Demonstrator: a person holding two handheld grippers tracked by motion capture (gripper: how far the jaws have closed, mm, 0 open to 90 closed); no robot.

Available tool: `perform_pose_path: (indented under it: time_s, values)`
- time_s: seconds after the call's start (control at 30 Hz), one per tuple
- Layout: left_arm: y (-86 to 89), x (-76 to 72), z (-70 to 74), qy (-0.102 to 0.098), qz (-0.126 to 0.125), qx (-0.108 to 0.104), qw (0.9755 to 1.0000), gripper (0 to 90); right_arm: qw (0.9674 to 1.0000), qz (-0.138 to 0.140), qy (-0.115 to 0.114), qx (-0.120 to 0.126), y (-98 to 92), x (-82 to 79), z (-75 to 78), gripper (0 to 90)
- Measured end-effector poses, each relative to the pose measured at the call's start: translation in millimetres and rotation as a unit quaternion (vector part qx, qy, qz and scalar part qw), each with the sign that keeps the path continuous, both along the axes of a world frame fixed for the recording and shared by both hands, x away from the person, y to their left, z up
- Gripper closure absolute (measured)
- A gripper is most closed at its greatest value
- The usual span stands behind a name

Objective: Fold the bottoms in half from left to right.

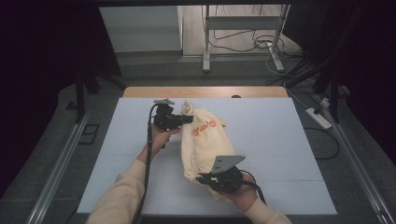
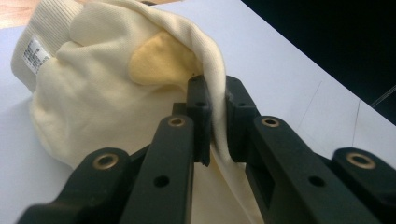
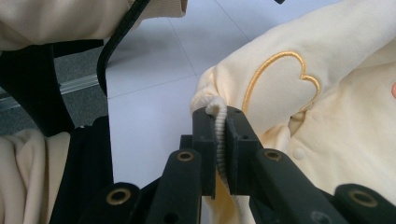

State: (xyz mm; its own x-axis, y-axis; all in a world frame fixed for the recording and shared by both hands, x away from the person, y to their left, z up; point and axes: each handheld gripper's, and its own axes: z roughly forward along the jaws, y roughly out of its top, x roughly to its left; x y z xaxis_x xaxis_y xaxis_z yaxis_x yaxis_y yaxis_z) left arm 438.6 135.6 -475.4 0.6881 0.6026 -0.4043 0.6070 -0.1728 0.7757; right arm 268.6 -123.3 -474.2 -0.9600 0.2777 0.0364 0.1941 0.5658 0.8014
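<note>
Forearms reach forward, both tongs point(image 1: 187, 119) point(image 1: 201, 177) clamped on cream garment point(image 1: 203, 140).

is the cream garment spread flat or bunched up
Bunched up. The cream garment is lifted in folds between the left gripper and right gripper, both shut on its fabric, not flat on the white table.

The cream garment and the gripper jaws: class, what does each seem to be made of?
Cream garment: soft knit fabric, probably cotton, matte; fine knit texture, ribbed hem, embroidered heart outline. Left gripper and right gripper jaws: hard black material, likely plastic, slight sheen, brass-coloured pins at the joints.
</note>
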Motion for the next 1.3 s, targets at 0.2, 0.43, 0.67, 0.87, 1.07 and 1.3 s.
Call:
perform_pose_path:
  time_s: [0.2, 0.43, 0.67, 0.87, 1.07, 1.3]
  values:
    - [-3.5, -0.2, -1.4, 0.0, -0.005, 0.003, 1.0, 82.4, 1.0, -0.002, 0.001, 0.0, -3.7, -2.3, -1.3, 83.7]
    - [-8.6, 0.3, -3.6, 0.001, -0.008, 0.004, 1.0, 82.4, 1.0, -0.006, 0.004, -0.003, -8.7, -3.6, -3.2, 83.7]
    - [-13.4, 0.3, -4.5, 0.001, -0.012, 0.007, 0.9999, 82.3, 0.9999, -0.009, 0.01, -0.003, -13.9, -4.4, -5.7, 83.8]
    - [-15.6, -0.2, -5.0, 0.0, -0.012, 0.008, 0.9999, 82.3, 0.9999, -0.01, 0.01, -0.004, -16.0, -5.2, -6.8, 83.8]
    - [-19.1, 0.4, -6.8, -0.001, -0.013, 0.011, 0.9999, 82.3, 0.9998, -0.015, 0.012, -0.003, -20.6, -5.1, -7.7, 83.8]
    - [-25.6, 1.3, -8.4, -0.003, -0.016, 0.022, 0.9996, 82.2, 0.9997, -0.02, 0.015, -0.003, -25.5, -5.5, -9.3, 83.8]
